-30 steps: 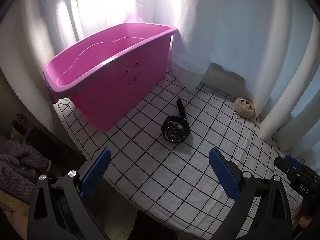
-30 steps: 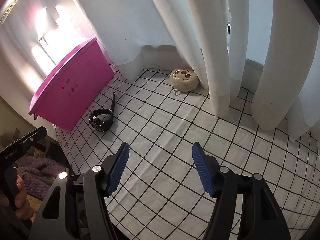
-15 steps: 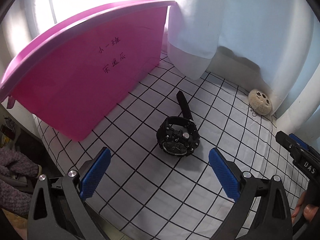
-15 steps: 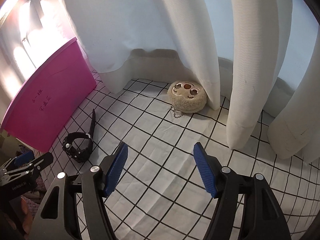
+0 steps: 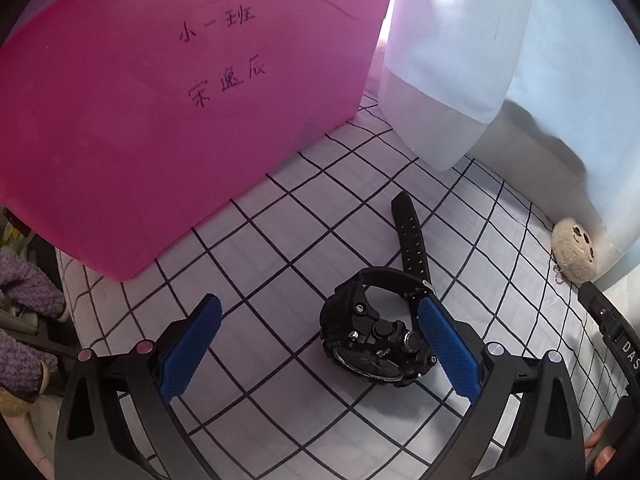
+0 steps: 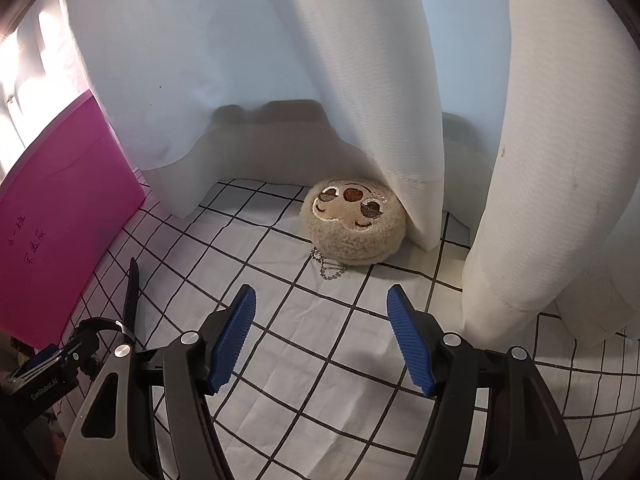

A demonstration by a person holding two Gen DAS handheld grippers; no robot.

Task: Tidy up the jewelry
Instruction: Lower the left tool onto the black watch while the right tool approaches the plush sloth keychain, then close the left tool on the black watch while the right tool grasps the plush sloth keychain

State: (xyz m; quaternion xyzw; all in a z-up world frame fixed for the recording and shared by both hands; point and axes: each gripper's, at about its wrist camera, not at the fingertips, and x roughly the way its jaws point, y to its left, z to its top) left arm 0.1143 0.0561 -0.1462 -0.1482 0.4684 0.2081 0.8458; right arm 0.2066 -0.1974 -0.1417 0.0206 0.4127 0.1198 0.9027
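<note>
A black wristwatch (image 5: 374,336) lies on the checked cloth, its strap pointing away. My left gripper (image 5: 320,348) is open, low over the cloth; the watch sits between its blue pads, close to the right pad (image 5: 448,352). The watch strap also shows in the right wrist view (image 6: 130,300). A beige plush keychain with a face and ball chain (image 6: 354,222) lies at the curtain's foot. My right gripper (image 6: 320,336) is open and empty, a short way in front of the plush. The pink bin (image 5: 160,92) stands just behind the watch.
White curtains (image 6: 360,80) hang along the back and drape onto the cloth. The table's left edge (image 5: 72,280) drops off near the bin, with purple fabric (image 5: 28,292) below. The left gripper's body shows at the lower left of the right wrist view (image 6: 52,368).
Both grippers have moved forward and down. The left one now has the watch between its pads; the right one has closed in on the plush keychain. Both stayed open.
</note>
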